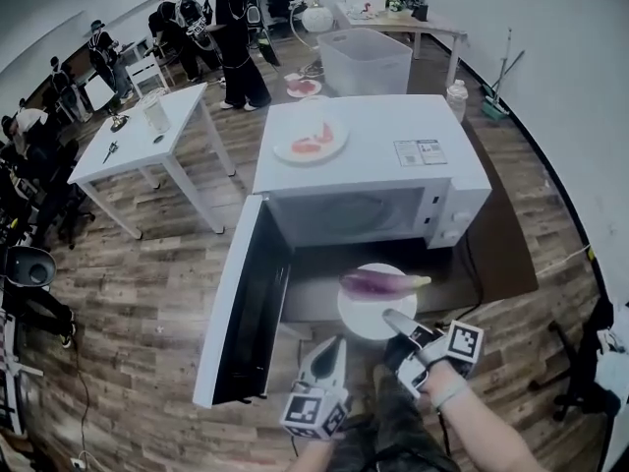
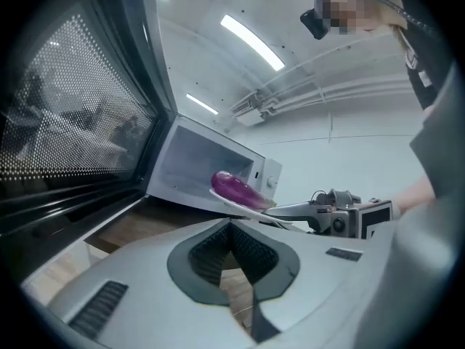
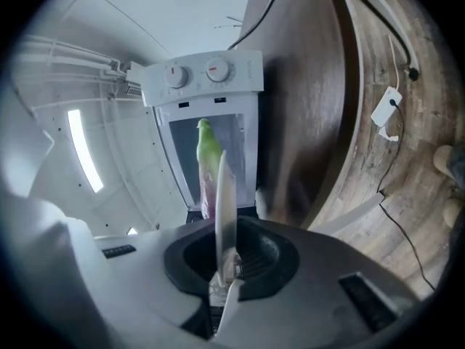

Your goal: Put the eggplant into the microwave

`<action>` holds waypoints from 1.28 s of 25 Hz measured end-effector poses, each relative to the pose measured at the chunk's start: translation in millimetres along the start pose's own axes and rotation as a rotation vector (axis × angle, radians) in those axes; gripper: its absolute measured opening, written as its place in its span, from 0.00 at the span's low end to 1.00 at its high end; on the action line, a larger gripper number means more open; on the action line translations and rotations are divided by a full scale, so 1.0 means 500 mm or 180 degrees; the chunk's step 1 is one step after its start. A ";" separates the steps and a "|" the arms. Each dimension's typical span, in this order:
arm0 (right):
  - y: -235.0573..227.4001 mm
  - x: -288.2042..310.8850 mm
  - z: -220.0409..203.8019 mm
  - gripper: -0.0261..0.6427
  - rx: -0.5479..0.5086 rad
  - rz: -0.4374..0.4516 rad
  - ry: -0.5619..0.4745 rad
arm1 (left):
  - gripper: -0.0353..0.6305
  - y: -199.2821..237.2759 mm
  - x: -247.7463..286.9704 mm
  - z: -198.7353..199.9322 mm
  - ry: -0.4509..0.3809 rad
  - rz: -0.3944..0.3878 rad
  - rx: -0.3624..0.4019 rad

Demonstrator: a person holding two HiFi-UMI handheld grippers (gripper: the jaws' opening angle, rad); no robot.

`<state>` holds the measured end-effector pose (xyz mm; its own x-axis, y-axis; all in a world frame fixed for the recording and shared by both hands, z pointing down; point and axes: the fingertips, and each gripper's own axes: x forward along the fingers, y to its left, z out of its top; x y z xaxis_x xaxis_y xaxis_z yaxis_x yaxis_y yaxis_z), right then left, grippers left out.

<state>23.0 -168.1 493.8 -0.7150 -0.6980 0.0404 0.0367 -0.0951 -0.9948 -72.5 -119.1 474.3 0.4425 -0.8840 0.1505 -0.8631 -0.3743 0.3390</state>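
A purple eggplant (image 1: 378,283) with a green stem lies on a white plate (image 1: 366,321) in front of the white microwave (image 1: 373,146). The microwave's door (image 1: 246,303) is swung wide open to the left. My right gripper (image 1: 395,323) is shut on the plate's near rim and holds it level. In the right gripper view the plate (image 3: 225,195) shows edge-on between the jaws, with the eggplant (image 3: 207,151) before the dark cavity. My left gripper (image 1: 332,350) hangs lower left of the plate, shut and empty. The left gripper view shows the eggplant (image 2: 236,187) at the opening.
A plate of red food (image 1: 311,143) sits on top of the microwave. The microwave stands on a dark wooden table (image 1: 501,254). A white table (image 1: 138,136), a clear bin (image 1: 366,59) and several people (image 1: 231,37) are behind. A cable and adapter (image 3: 385,109) lie on the floor.
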 end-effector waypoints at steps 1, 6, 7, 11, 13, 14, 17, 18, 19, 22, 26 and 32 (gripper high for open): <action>0.000 0.009 0.006 0.07 -0.0010 0.0011 0.0023 | 0.05 0.006 0.006 0.000 -0.0022 0.0020 -0.0008; -0.003 0.064 0.035 0.07 0.0005 0.0071 0.0062 | 0.05 0.040 0.055 0.012 -0.0083 0.0099 0.0188; -0.006 0.073 0.042 0.07 0.0019 0.0077 0.0051 | 0.05 0.045 0.065 0.013 -0.0088 0.0099 0.0196; -0.025 0.101 0.076 0.07 0.0000 0.0040 0.0055 | 0.05 0.057 0.099 0.014 -0.0147 0.0092 0.0093; -0.030 0.117 0.089 0.07 -0.0017 0.0018 0.0080 | 0.05 0.062 0.109 0.017 -0.0158 0.0082 0.0139; -0.029 0.127 0.094 0.07 -0.0032 0.0007 0.0098 | 0.05 0.063 0.115 0.018 -0.0158 0.0073 0.0175; -0.018 0.158 0.110 0.07 -0.0060 0.0044 0.0143 | 0.05 0.064 0.139 0.020 -0.0141 0.0039 0.0300; -0.014 0.168 0.115 0.07 -0.0055 0.0071 0.0154 | 0.05 0.063 0.148 0.022 -0.0139 0.0023 0.0331; -0.012 0.177 0.120 0.07 -0.0042 0.0090 0.0164 | 0.05 0.061 0.157 0.023 -0.0138 0.0006 0.0348; -0.021 0.198 0.130 0.07 0.0012 0.0079 0.0160 | 0.05 0.054 0.171 0.026 -0.0126 -0.0029 0.0363; -0.016 0.224 0.143 0.07 -0.0002 0.0044 0.0171 | 0.05 0.058 0.195 0.035 -0.0094 0.0002 0.0472; -0.019 0.254 0.163 0.07 -0.0045 0.0016 0.0180 | 0.05 0.062 0.239 0.044 -0.0032 -0.0046 0.0562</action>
<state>-11.3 -313.9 515.9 -0.7533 -0.6570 0.0304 0.0308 -0.0815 -0.9962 -51.9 -242.7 482.3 0.4536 -0.8806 0.1373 -0.8864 -0.4296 0.1726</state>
